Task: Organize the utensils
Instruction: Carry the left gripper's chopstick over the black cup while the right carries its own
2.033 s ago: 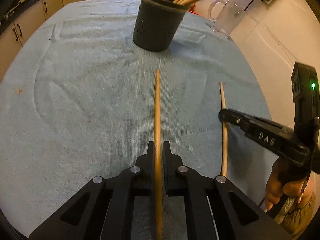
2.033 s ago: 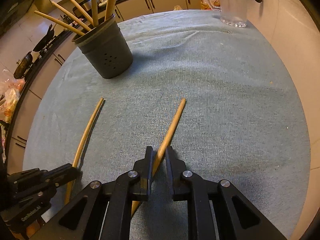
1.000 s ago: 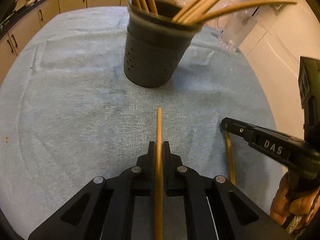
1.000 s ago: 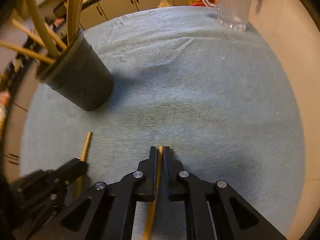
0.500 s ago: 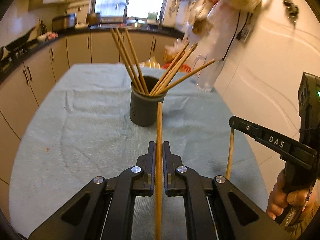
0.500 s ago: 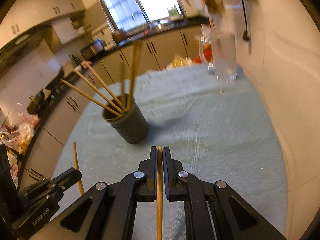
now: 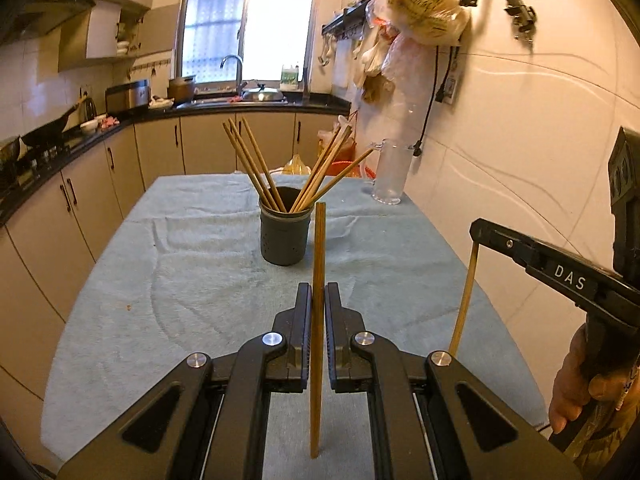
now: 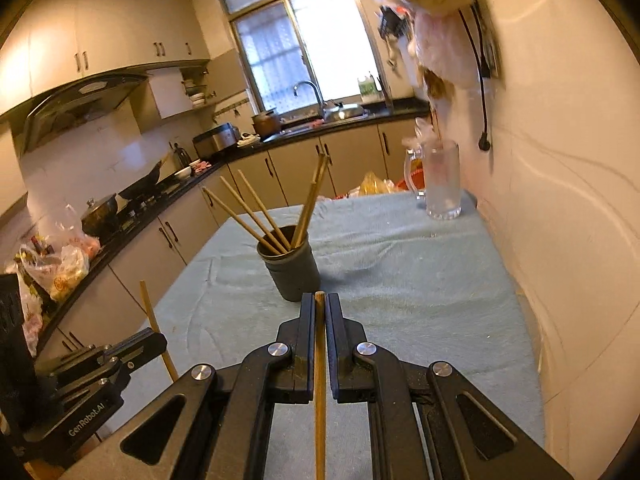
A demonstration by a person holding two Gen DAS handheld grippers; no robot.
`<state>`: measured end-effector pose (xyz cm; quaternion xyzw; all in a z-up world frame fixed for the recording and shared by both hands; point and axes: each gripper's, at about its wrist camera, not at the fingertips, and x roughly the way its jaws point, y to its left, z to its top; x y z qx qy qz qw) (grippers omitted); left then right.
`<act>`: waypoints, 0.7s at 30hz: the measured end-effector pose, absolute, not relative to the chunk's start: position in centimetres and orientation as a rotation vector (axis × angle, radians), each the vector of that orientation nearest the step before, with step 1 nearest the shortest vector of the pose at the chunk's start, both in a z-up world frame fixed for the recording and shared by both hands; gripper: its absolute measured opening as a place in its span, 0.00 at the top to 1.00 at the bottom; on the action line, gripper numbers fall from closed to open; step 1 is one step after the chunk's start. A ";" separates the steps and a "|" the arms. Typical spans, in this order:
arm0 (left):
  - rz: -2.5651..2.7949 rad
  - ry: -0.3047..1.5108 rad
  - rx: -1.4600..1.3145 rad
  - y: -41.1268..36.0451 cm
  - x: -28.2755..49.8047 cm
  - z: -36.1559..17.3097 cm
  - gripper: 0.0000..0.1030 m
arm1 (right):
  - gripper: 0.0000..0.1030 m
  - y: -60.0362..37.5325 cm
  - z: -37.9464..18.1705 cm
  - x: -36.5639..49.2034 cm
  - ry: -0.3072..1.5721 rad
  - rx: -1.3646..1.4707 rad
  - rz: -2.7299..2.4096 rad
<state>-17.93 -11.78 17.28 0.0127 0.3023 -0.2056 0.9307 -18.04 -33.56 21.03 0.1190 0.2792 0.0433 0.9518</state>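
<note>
A dark perforated utensil holder (image 7: 285,236) with several wooden chopsticks stands mid-table on the blue-grey towel (image 7: 192,280); it also shows in the right wrist view (image 8: 295,272). My left gripper (image 7: 318,300) is shut on a wooden chopstick (image 7: 318,264), held upright above the table in front of the holder. My right gripper (image 8: 319,312) is shut on another chopstick (image 8: 319,392), also lifted, just short of the holder. The right gripper shows at the right of the left wrist view (image 7: 478,232) with its chopstick (image 7: 464,300). The left gripper shows at the lower left of the right wrist view (image 8: 154,340).
A clear glass mug (image 7: 387,176) stands at the table's far right corner by the tiled wall (image 7: 520,140). Kitchen cabinets and a counter (image 7: 80,184) run along the left and back. Plastic bags hang on the wall above the mug.
Both grippers have lifted their chopsticks off the towel and tilted up, so the views now look level across the table at the holder. Both stayed shut.
</note>
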 end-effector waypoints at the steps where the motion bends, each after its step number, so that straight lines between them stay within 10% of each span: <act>1: -0.422 0.612 0.031 -11.7 -18.4 17.4 0.94 | 0.94 -33.4 21.3 -18.5 0.561 0.229 0.090; 21: -0.453 0.588 -0.018 -9.5 -21.0 18.6 0.94 | 0.94 -30.9 23.4 -21.4 0.502 0.151 0.160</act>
